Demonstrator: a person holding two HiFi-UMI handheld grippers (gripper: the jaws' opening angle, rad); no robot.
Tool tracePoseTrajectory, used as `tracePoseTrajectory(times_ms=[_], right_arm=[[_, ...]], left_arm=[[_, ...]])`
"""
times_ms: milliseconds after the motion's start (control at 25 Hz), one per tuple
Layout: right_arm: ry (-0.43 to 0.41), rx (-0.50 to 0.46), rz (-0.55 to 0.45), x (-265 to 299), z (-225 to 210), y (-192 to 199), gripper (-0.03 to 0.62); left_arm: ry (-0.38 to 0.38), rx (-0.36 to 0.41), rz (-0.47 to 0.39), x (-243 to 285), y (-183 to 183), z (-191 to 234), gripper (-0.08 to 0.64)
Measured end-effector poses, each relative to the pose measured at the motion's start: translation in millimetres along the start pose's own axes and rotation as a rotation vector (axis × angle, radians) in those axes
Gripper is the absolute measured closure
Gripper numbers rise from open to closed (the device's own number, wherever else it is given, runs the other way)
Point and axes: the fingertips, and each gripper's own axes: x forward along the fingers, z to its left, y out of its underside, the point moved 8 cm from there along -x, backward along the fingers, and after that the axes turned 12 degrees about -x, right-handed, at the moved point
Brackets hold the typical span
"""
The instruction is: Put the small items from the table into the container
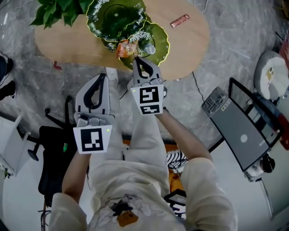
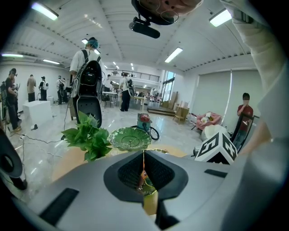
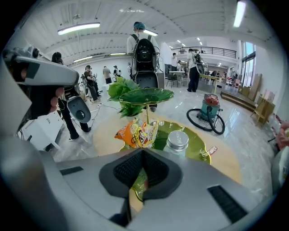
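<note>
Red wrapped bar [image 1: 179, 20] lay outside the green leaf-shaped glass dish [image 1: 165, 43]; my left tongs [image 1: 103, 77] and right tongs [image 1: 137, 59] were closed, empty, and probably had to open next.

An oval table [image 1: 194, 43] with a pale wooden top is seen standing on a grey marbled floor [image 1: 235, 58]. 3 things are carried directly by the top. A leafy green plant [image 1: 56, 11] is set at the far left end; its pot cannot be made out. Just beside the plant, near the middle, a glossy green stand [image 1: 116, 18] of 2 leaf-shaped dishes is placed, the upper dish raised on a thin stem above the lower. 1 small wrapped bar [image 1: 179, 20] is laid flat on the bare wood to the right of the stand, apart from it.
</note>
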Motion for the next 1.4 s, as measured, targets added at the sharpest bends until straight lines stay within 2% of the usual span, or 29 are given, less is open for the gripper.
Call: tracePoseTrajectory(times_ms=[320,480,800,1120,1400], right_arm=[[0.045,0.032,0.071,17,0,7,0.584],[0.024,0.052,0.072,18,0,9,0.584],[0.044,0.067,0.063,5,-6,13,0.584],[0.052,0.105,0.029,-27,-22,17,0.584],[0.106,0.180,-0.051,-72,-52,4,0.584]], left_arm=[[-0.003,-0.002,0.001,-2,1,10,0.551],[0.001,0.000,0.001,-1,0,8,0.551],[0.019,0.007,-0.007,2,-1,-3,0.551],[0.038,0.039,-0.010,4,-8,-25,0.551],[0.077,0.066,-0.023,10,-18,-61,0.551]])
